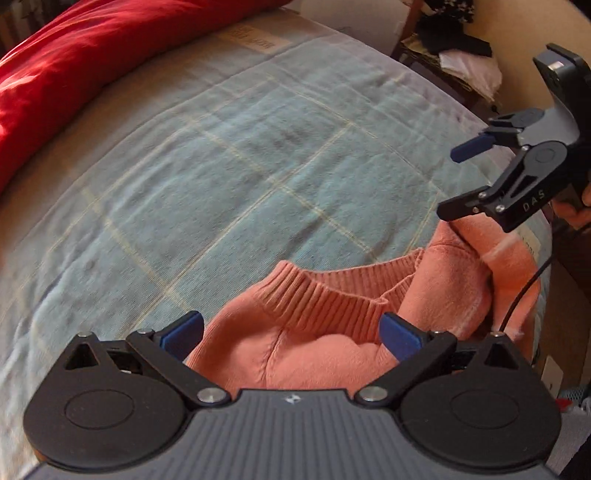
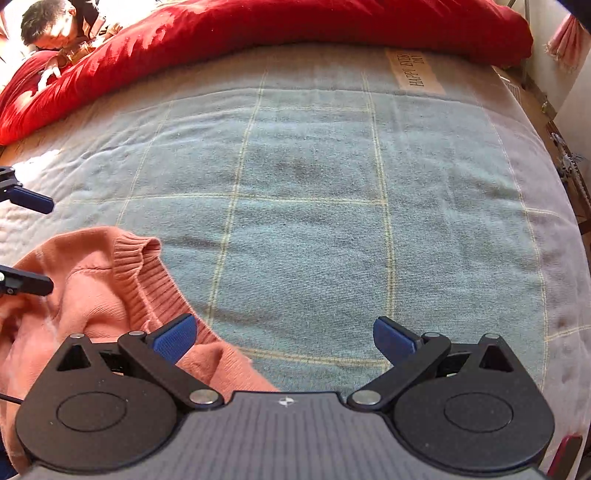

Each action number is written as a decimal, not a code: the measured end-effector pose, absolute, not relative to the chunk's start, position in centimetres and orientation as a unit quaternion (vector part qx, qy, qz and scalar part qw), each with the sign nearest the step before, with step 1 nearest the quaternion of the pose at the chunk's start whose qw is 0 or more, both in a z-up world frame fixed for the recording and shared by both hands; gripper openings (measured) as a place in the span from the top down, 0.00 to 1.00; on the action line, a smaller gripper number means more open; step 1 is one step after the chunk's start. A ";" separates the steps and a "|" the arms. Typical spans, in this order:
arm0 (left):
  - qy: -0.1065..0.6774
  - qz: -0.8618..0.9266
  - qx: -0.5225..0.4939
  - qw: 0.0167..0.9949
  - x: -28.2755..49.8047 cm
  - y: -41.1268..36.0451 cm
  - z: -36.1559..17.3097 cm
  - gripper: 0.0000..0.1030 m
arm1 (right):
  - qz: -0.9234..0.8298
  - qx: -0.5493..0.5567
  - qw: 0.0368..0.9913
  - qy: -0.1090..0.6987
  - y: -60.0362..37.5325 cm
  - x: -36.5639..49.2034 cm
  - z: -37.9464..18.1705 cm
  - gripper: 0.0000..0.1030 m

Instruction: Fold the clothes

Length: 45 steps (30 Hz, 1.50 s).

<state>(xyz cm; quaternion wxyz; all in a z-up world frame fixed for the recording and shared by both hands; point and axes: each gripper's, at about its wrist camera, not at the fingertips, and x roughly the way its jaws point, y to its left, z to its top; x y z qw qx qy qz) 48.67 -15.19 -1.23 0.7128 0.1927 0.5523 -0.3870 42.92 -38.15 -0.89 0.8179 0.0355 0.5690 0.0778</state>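
Note:
A salmon-pink knit sweater (image 1: 332,325) lies bunched at the near edge of the bed, its ribbed collar (image 1: 317,295) facing away from me. My left gripper (image 1: 291,336) hovers open just above the sweater, fingers spread on either side of the collar area, nothing held. My right gripper (image 1: 456,181) shows at the right of the left wrist view, open, its lower finger just above the sweater's far fold. In the right wrist view the sweater (image 2: 96,291) fills the lower left, and the right gripper (image 2: 284,339) is open over the blanket beside it. The left gripper's fingertips (image 2: 33,201) poke in at the left edge.
A pale blue checked blanket (image 2: 314,184) covers the bed. A red duvet (image 2: 295,22) is heaped along the far side, with a person (image 2: 48,22) beyond it. A chair with piled clothes (image 1: 461,55) stands off the bed's corner. A black cable (image 1: 524,291) trails over the sweater.

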 end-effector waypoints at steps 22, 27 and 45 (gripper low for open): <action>0.651 -0.537 0.221 0.488 53.5 -17.3 -10.2 0.02 | 0.069 0.181 0.828 0.527 -42.2 39.9 -7.0 0.00; 0.695 -0.561 0.150 0.425 56.1 -17.2 -12.5 0.02 | 0.068 0.192 0.827 0.524 -42.4 39.8 -7.4 0.00; 0.788 -0.549 0.018 0.279 58.6 -16.4 -16.7 0.18 | 0.058 0.186 0.835 0.514 -41.9 40.0 -8.6 0.00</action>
